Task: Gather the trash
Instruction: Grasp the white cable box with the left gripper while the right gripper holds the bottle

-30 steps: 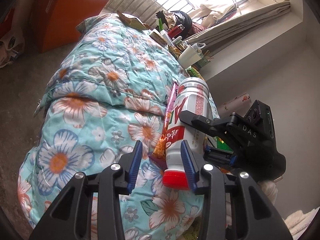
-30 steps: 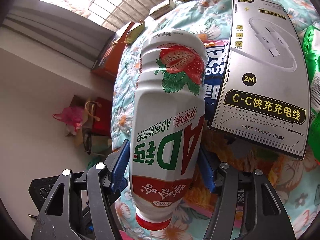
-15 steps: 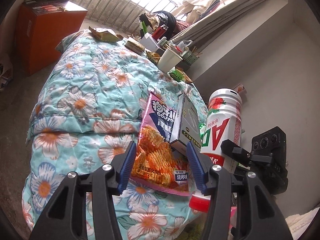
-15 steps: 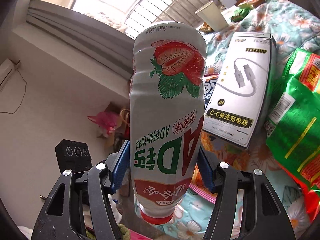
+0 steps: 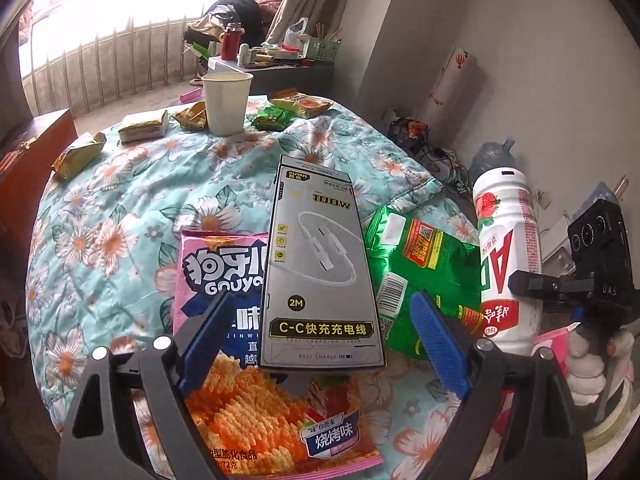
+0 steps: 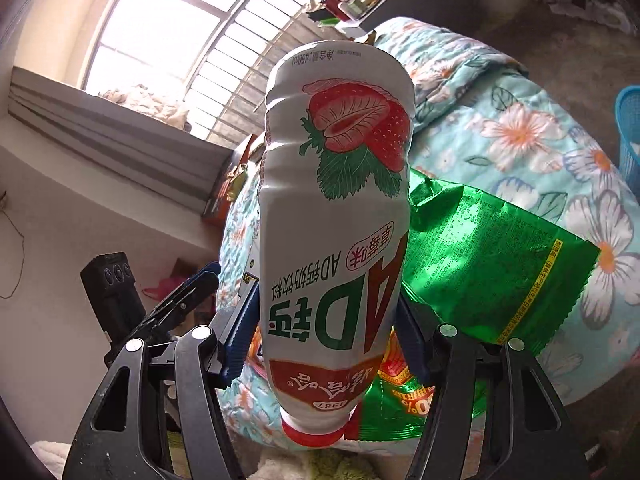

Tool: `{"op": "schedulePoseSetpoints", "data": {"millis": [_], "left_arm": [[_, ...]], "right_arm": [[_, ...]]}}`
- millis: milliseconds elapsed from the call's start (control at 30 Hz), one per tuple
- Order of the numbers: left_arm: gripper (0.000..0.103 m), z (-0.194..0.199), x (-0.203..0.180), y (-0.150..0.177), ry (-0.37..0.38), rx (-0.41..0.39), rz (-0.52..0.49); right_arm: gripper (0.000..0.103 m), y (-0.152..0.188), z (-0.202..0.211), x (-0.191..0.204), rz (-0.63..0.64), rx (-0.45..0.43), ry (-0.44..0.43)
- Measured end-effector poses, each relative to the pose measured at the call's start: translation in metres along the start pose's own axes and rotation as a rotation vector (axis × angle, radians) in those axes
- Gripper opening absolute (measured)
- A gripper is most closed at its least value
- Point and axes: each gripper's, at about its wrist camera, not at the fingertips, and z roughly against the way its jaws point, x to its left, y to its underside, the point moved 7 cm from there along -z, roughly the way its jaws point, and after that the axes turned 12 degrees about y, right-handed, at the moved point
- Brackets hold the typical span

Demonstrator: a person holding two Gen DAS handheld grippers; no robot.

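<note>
Since a sec ago we've let go the bottle (image 6: 336,216) w/ the left gripper (image 5: 320,344), jaws opening, empty, over the cable box (image 5: 320,264) on the quilt (image 5: 120,200). Right gripper (image 6: 326,320) clamps the bottle mid-air. Next: grab box, bin the bottle.

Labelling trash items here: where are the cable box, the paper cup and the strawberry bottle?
cable box (image 5: 320,268), left wrist view, middle of its front.
paper cup (image 5: 226,108), left wrist view, side wall.
strawberry bottle (image 6: 340,200), right wrist view, label.
</note>
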Motion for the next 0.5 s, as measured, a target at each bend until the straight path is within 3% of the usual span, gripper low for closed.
{"op": "schedulePoseSetpoints", "data": {"millis": [67, 167, 500], "left_arm": [[0.088, -0.015, 0.002, -0.007, -0.047, 0.036, -0.031], [0.088, -0.034, 0.007, -0.013, -0.059, 0.078, -0.025], [0.088, -0.062, 0.017, -0.020, -0.006, 0.142, 0.118]], "right_arm": [[0.059, -0.002, -0.007, -0.005, -0.006, 0.006, -0.004], [0.059, 0.001, -0.016, -0.010, -0.017, 0.022, -0.004], [0.059, -0.001, -0.007, -0.026, -0.041, 0.042, -0.079]]}}
